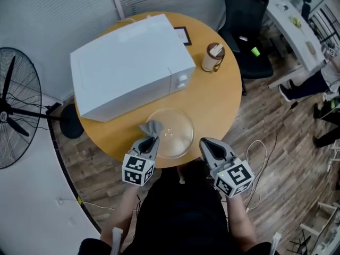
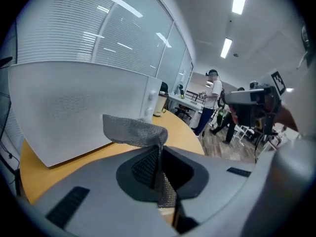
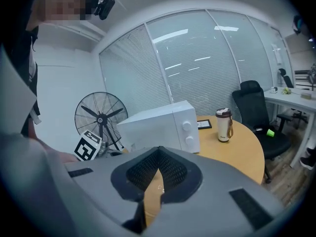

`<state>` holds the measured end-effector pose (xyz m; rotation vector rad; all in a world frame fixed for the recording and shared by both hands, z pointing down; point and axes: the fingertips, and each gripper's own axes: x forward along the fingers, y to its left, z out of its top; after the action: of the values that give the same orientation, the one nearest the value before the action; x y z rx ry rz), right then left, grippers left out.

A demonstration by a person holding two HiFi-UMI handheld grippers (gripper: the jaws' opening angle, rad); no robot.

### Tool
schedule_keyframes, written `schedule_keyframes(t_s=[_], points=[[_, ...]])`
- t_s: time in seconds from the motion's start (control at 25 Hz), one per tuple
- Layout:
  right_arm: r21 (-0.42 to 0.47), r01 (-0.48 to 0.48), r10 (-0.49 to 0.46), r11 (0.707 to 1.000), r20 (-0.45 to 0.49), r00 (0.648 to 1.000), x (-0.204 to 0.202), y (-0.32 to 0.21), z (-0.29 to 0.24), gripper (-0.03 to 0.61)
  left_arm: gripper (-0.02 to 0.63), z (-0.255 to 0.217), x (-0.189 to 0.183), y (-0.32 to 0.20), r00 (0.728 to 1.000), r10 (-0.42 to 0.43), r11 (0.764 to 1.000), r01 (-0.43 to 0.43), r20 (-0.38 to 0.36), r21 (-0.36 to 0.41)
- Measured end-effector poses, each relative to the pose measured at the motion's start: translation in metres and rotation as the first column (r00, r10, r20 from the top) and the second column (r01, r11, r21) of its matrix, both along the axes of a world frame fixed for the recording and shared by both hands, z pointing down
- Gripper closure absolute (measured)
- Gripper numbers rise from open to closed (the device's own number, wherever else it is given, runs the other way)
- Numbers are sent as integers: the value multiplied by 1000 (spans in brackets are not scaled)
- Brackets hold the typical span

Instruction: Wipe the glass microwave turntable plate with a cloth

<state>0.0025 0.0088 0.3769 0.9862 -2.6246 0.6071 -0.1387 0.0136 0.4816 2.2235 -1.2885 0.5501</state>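
The clear glass turntable plate point(image 1: 171, 133) lies flat on the round wooden table point(image 1: 218, 97), close to its near edge and in front of the white microwave point(image 1: 130, 62). My left gripper point(image 1: 152, 141) is shut on a grey mesh cloth point(image 1: 151, 126), whose free end hangs over the plate's left rim. In the left gripper view the cloth point(image 2: 132, 129) sticks out from between the closed jaws of the left gripper point(image 2: 159, 154). My right gripper point(image 1: 207, 144) is shut and empty, just off the plate's right rim. The right gripper point(image 3: 158, 154) points toward the microwave point(image 3: 163, 125).
A tumbler with a brown lid point(image 1: 213, 57) and a small framed card point(image 1: 183, 35) stand behind and right of the microwave. A floor fan point(image 1: 13, 113) is to the left and a black office chair point(image 1: 247, 20) behind the table. People stand far off in the left gripper view.
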Motion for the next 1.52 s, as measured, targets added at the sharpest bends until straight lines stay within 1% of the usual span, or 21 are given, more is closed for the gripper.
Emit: schedule_keyframes(t_s=[0.16,0.32,0.48,0.6,0.8,0.84,0.96,1.24,1.32,1.4,1.52], points=[[-28,2,-2,1000,-12,1000,-4,2,10,568,603,30,4,-4,995,64,997,-61,81,-44],[-57,5,-7,998,-32,999,-7,1,25,568,603,58,11,-8,989,93,992,-82,119,-99],[-95,5,-12,995,-70,997,-9,2,52,568,603,76,19,-4,977,145,983,-125,156,-134],[-130,-14,-1,991,-109,994,-8,-1,82,568,603,91,24,-3,970,173,976,-146,170,-161],[-207,-85,49,975,-173,984,6,-2,132,566,603,109,29,4,968,186,969,-152,169,-196],[-220,-97,56,971,-184,981,8,-2,140,557,603,111,29,5,967,189,968,-154,170,-200],[-265,-121,65,957,-212,975,14,1,164,534,603,117,30,8,964,202,963,-165,170,-211],[-363,-202,115,910,-246,962,22,4,212,454,603,123,34,4,954,233,957,-191,187,-218],[-399,-227,137,888,-241,961,24,4,224,442,603,123,35,4,948,247,954,-201,202,-224],[-426,-249,158,869,-238,958,26,4,233,443,603,124,36,4,941,261,950,-210,218,-230],[-455,-265,171,850,-237,956,26,4,243,440,603,128,38,3,936,272,946,-218,223,-239]])
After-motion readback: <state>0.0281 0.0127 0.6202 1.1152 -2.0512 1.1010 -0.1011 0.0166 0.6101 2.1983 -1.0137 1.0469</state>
